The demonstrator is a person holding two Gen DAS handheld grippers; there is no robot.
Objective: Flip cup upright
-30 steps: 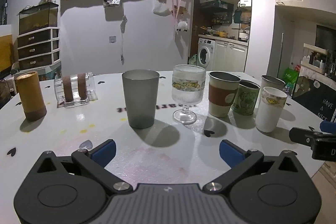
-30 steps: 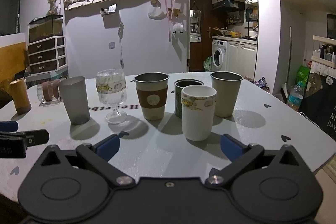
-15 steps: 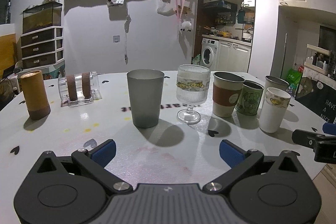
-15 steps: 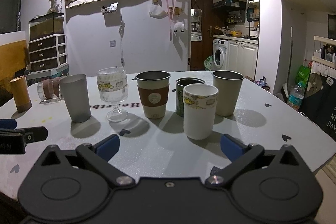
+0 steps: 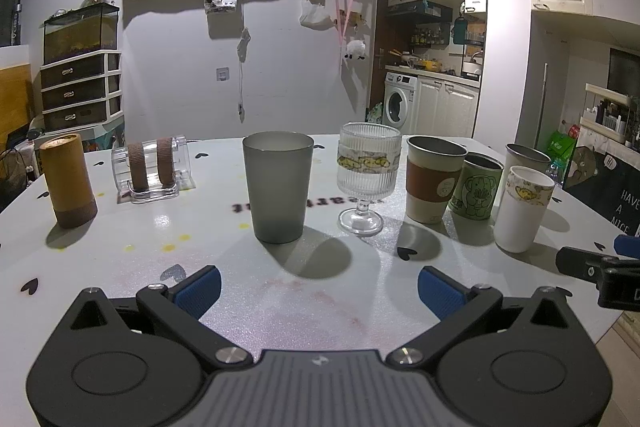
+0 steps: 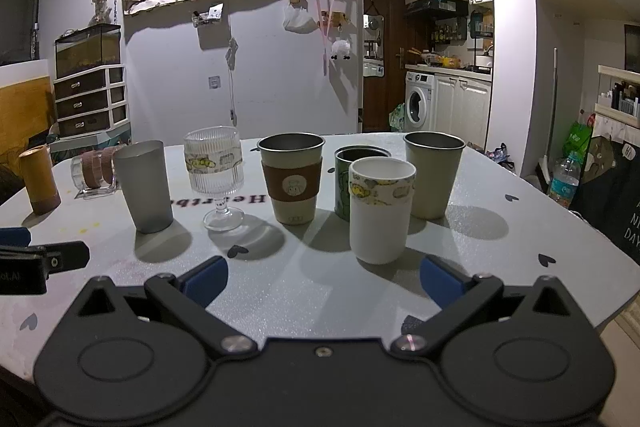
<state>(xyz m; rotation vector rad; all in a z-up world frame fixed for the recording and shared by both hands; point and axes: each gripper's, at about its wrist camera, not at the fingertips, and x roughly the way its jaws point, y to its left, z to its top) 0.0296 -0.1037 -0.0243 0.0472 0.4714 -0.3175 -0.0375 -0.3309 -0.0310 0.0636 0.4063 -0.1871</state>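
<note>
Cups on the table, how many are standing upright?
6, in a row: grey tumbler, ribbed stemmed glass, sleeved cup, green cup, white cup in front, metal cup rightmost. None looks hidden.

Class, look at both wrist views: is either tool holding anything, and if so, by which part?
Nothing is held. The left tool and right tool are both open over the table, short of the cups.

A row of upright cups crossed the white table point(image 5: 120, 267): a grey tumbler point(image 5: 277, 185), a ribbed stemmed glass point(image 5: 366, 179), a sleeved cup point(image 5: 432, 185), a green cup point(image 5: 476, 191), a white cup point(image 5: 522, 213) and a steel cup point(image 6: 434, 174). The right-hand cups stood close together, leaving only narrow gaps. Bare tabletop lay in front of the row, and a wider gap separated the tumbler from a brown canister point(image 5: 69, 180) and clear holder point(image 5: 152, 169) at the left.
</note>
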